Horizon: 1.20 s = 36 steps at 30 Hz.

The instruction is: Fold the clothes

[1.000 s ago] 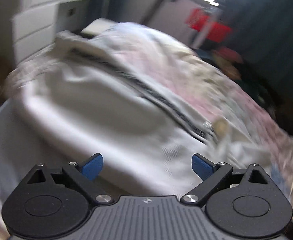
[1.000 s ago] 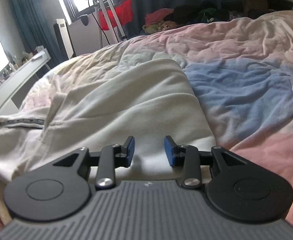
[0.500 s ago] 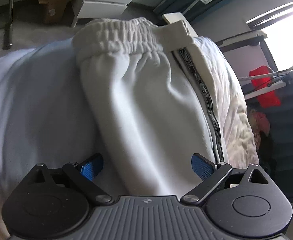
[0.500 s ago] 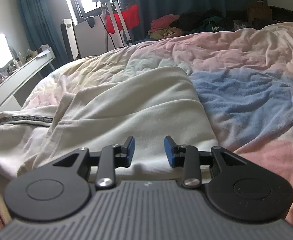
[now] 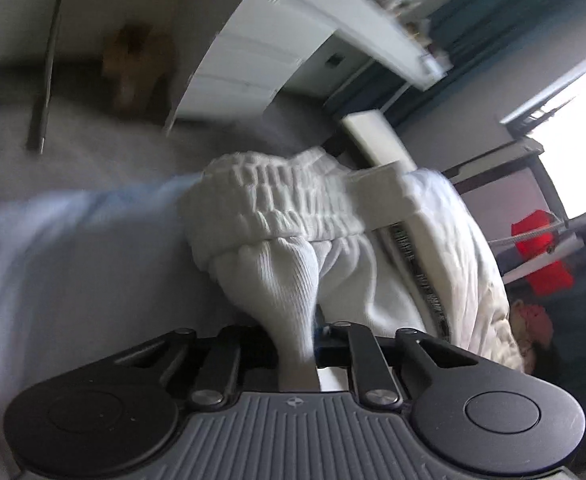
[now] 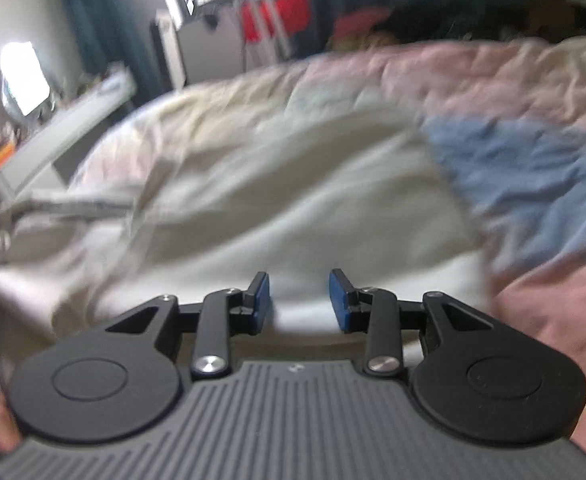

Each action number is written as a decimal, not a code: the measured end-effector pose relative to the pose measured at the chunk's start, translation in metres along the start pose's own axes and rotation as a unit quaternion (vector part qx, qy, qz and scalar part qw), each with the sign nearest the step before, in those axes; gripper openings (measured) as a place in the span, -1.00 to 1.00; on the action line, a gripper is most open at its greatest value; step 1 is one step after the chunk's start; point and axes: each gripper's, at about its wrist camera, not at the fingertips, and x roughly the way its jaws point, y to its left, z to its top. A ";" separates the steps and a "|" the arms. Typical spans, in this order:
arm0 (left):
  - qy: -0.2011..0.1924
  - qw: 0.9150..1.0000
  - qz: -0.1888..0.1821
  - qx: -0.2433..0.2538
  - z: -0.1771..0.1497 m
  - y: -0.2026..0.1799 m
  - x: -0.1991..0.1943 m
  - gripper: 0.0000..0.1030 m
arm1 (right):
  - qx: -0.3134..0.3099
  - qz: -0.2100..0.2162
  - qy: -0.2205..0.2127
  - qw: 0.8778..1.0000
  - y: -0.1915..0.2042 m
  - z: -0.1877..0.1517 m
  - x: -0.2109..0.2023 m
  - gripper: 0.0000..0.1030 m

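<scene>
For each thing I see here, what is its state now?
Trousers: white, bunched below the waistband, pinched in the left gripper.
Left gripper: jaws closing on the trousers.
Right gripper: open, nothing between the pads, above the cloth.
Quilt: spread out, wrinkled.

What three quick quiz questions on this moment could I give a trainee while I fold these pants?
1. True or false: the left gripper has white fabric bunched between its closing jaws.
2. In the left wrist view, what runs down the side of the white sweatpants? A) a dark patterned stripe B) a row of buttons C) a red zipper
3. Fill in: in the right wrist view, the right gripper shows a clear ____ between its blue pads, over pale cloth on the bedspread.

Key: 1 true; 2 A, the stripe; 3 gap.
</scene>
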 end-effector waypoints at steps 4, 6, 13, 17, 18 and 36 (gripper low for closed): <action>-0.107 0.986 -0.035 0.120 -0.010 -0.053 -0.050 -0.76 | 0.001 -0.002 0.000 1.000 0.001 0.000 0.000 -0.30; -0.153 0.971 -0.052 0.175 -0.024 -0.088 -0.080 -0.76 | 0.029 0.010 -0.012 0.999 -0.006 0.003 -0.007 -0.29; -0.239 0.908 -0.138 0.315 -0.127 -0.224 -0.158 -0.75 | 0.083 -0.016 -0.069 0.994 -0.027 0.016 -0.045 -0.28; -0.270 0.870 -0.187 0.369 -0.219 -0.272 -0.164 -0.76 | 0.100 -0.042 -0.108 0.988 -0.044 0.023 -0.073 -0.28; -0.276 0.860 -0.197 0.381 -0.245 -0.276 -0.162 -0.76 | 0.113 -0.044 -0.117 0.986 -0.052 0.024 -0.081 -0.28; 0.000 0.721 -0.279 0.634 -0.374 -0.259 -0.083 0.66 | 0.292 0.013 -0.133 0.947 -0.129 0.007 -0.099 -0.28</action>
